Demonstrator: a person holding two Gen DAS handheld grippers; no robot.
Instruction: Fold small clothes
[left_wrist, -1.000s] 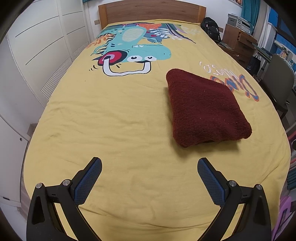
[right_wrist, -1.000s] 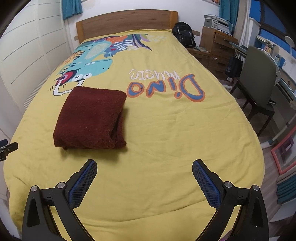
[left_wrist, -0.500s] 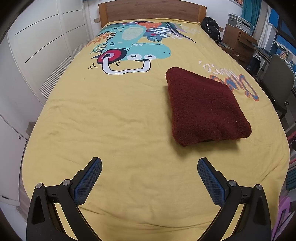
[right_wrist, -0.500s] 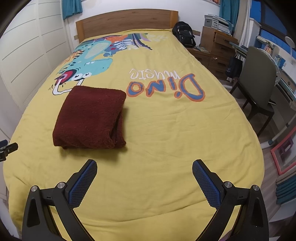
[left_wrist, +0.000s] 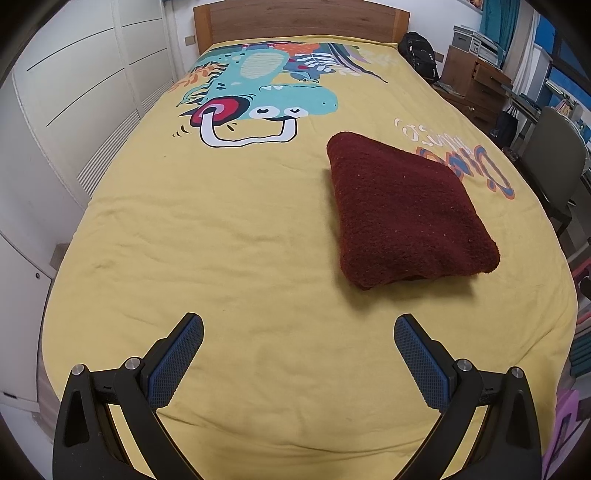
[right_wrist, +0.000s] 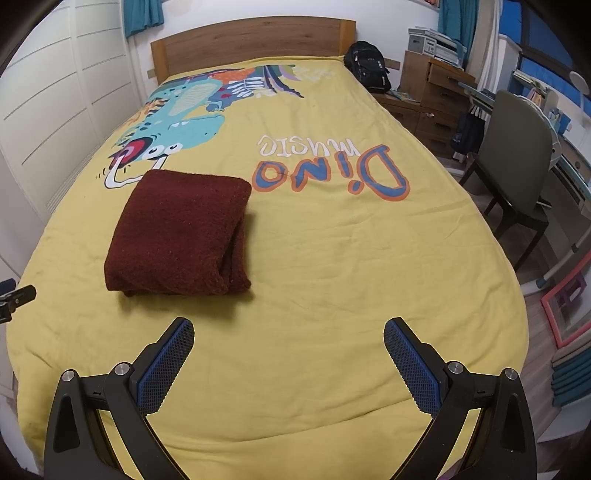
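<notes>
Folded cloth: a dark red, fuzzy, folded piece of clothing (left_wrist: 406, 210) lies flat on the bed. It is a neat, thick square. I cannot tell what kind of clothing it is.
Where it is: it sits near the middle of the bed, touching the cover. From the left wrist view it is ahead and to the right. From the right wrist view (right_wrist: 181, 232) it is ahead and to the left.
Bed cover: a big yellow cotton bed cover (left_wrist: 221, 229) with a teal cartoon dinosaur (left_wrist: 266, 92) and the words "Dino music" (right_wrist: 332, 166) printed on it. The red cloth lies between the dinosaur and the words.
Left gripper (left_wrist: 298, 325): its two black fingers with blue bumpy pads (left_wrist: 175, 363) are spread wide apart. It holds nothing. It hangs over the near end of the bed, apart from the cloth.
Right gripper (right_wrist: 289, 328): its fingers are spread wide too, and nothing is between them. It is near the cloth but not touching it.
Headboard: a brown wooden headboard (right_wrist: 251, 44) stands at the far end.
Beside the bed: a grey chair (right_wrist: 517, 155) and a black backpack (right_wrist: 367, 70) are on the right side.
</notes>
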